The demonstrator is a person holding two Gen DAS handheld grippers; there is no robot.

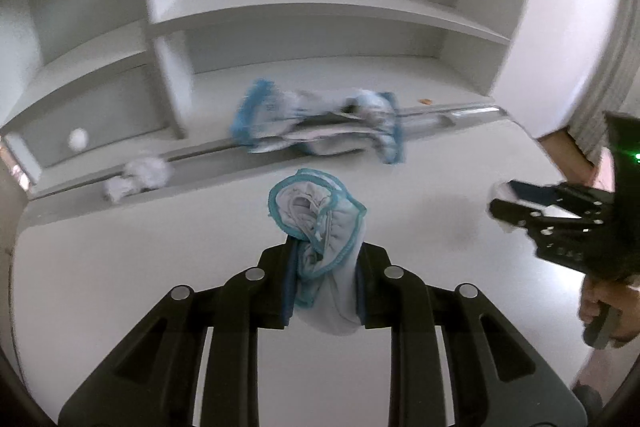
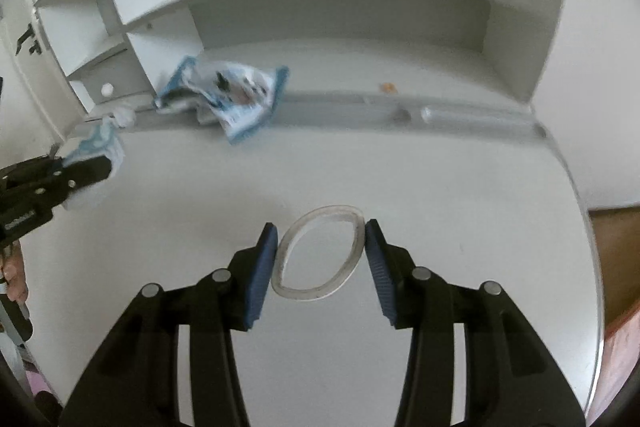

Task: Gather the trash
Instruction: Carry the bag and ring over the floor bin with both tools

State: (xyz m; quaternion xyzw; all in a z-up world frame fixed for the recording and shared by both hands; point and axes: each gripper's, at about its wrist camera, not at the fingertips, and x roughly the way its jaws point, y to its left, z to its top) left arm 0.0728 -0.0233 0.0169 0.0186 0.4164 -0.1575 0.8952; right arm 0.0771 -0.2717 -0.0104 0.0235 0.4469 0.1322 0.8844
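Observation:
In the left wrist view my left gripper (image 1: 325, 251) is shut on a crumpled white wrapper with a teal edge (image 1: 312, 207), held above the white desk (image 1: 160, 267). In the right wrist view my right gripper (image 2: 321, 225) is shut on a clear plastic ring (image 2: 310, 293); both blue pads press its sides and squeeze it into an oval just over the desk (image 2: 440, 187). A larger blue and white wrapper (image 2: 236, 99) lies at the back of the desk, across the groove. A crumpled white tissue (image 1: 140, 177) lies further left. The right gripper (image 1: 500, 205) also shows at the right of the left wrist view.
A white shelf unit (image 1: 320, 7) stands along the back of the desk, with a small drawer knob (image 1: 78, 139) at the left. A groove (image 2: 460, 117) runs along the desk's back and holds a clear tube. An orange crumb (image 2: 387, 87) lies beyond it. The desk's rounded right edge (image 2: 580, 195) borders wooden floor.

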